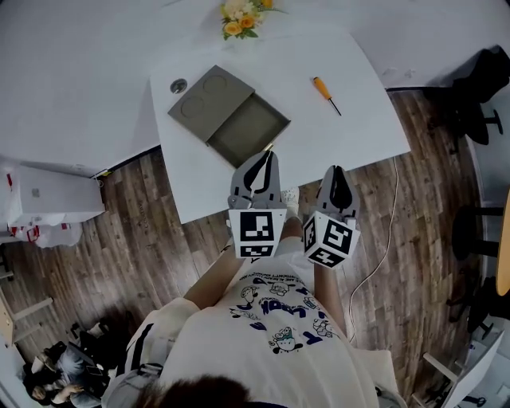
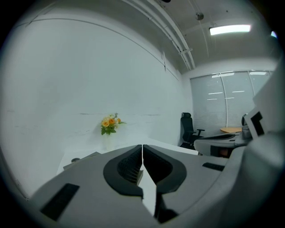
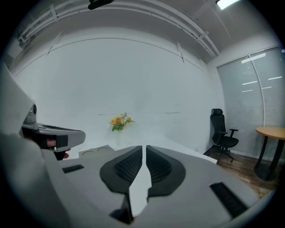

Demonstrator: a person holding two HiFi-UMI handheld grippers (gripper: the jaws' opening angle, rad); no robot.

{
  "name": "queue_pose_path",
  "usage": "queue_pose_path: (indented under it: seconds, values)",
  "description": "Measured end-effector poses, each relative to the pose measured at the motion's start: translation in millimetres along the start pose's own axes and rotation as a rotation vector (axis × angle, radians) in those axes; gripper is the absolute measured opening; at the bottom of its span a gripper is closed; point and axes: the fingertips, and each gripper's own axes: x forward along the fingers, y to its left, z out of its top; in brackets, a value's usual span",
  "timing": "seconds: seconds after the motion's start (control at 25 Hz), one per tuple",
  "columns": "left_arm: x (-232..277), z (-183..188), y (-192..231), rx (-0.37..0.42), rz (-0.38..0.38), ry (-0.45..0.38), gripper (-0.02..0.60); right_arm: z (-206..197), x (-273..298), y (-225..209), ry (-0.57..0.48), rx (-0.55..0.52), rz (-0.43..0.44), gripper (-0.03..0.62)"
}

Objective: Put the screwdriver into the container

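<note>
A screwdriver (image 1: pixel 325 94) with an orange handle lies on the white table (image 1: pixel 351 135), toward its far right. A grey container (image 1: pixel 249 130) sits open at the table's middle, its lid (image 1: pixel 205 99) with two round dents lying flat to the left. My left gripper (image 1: pixel 269 154) hovers shut and empty over the near table edge, just short of the container. My right gripper (image 1: pixel 335 170) hangs beside it, also shut and empty, well short of the screwdriver. In the gripper views the left jaws (image 2: pixel 142 149) and right jaws (image 3: pixel 144 149) meet with nothing between them.
A vase of orange and yellow flowers (image 1: pixel 243 17) stands at the table's far edge. A small round metal piece (image 1: pixel 178 85) lies left of the lid. A black office chair (image 1: pixel 482 96) stands to the right, and a cable (image 1: pixel 382 239) trails on the wooden floor.
</note>
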Motion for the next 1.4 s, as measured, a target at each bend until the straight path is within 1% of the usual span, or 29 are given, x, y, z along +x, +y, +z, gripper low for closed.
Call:
queue_pose_path:
  seconds: [0.4, 0.76, 1.08, 1.24, 1.4]
  values:
    - [84, 15, -1, -0.011, 0.068, 0.037, 0.02, 21, 96, -36, 0.028, -0.017, 0.072, 0.043]
    - [161, 25, -4, -0.041, 0.136, 0.082, 0.02, 32, 184, -59, 0.097, -0.066, 0.168, 0.044]
    - [211, 13, 5, -0.078, 0.204, 0.146, 0.02, 17, 247, -63, 0.201, -0.098, 0.269, 0.044]
    - [236, -4, 10, -0.089, 0.223, 0.19, 0.02, -6, 284, -66, 0.267, -0.123, 0.303, 0.046]
    - [248, -18, 13, -0.109, 0.237, 0.235, 0.02, -22, 307, -63, 0.338, -0.158, 0.337, 0.046]
